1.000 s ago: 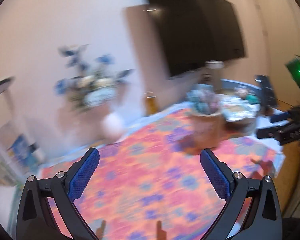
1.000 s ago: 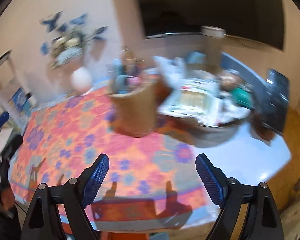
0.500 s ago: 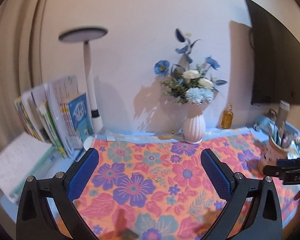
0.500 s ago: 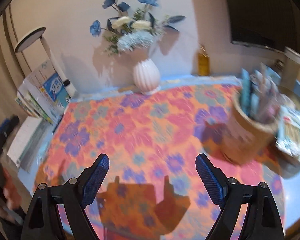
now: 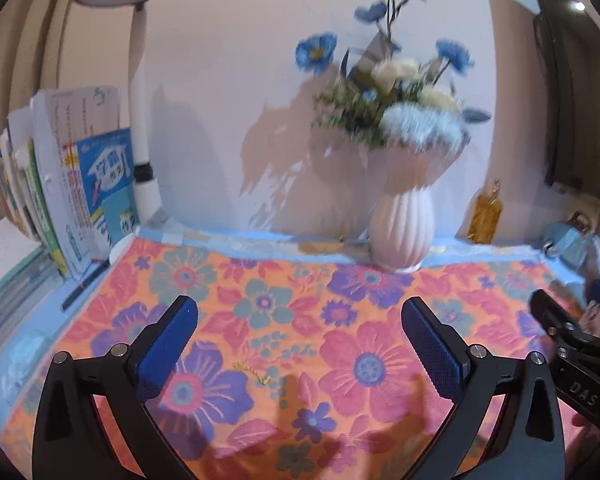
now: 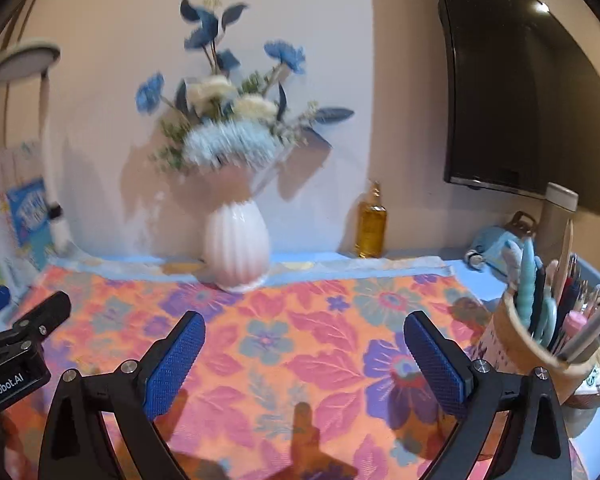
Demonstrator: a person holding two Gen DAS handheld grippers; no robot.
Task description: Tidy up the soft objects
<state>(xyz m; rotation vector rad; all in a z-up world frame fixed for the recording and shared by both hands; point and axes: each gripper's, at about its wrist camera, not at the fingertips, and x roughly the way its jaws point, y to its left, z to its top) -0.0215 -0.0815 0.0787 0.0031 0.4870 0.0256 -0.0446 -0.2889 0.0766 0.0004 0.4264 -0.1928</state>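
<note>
Covering the desk, an embossed floral cloth (image 5: 284, 320) lies flat; a ribbed white vase (image 6: 236, 250) stands at centre; left gripper (image 5: 300, 344) and right gripper (image 6: 304, 356) gape wide, the right having just opened further, holding nothing.

A cloth (image 6: 300, 344) lies spread over the counter (image 6: 480, 300), reaching close to the wall. A vase (image 6: 237, 249) of flowers (image 6: 224, 120) stands at the cloth's far edge against the wall, with a bottle (image 6: 371, 229) just to its right. Books (image 5: 76, 196) stand upright at the counter's left end, a lamp (image 5: 142, 128) rising behind them. At the right edge of the cloth a holder (image 6: 540, 356) packed with pens stands. A screen (image 6: 516, 92) hangs on the wall above the right end. The left hand-held gripper (image 5: 296, 346) and right hand-held gripper (image 6: 305, 356) hover side by side above the near part of the cloth.
</note>
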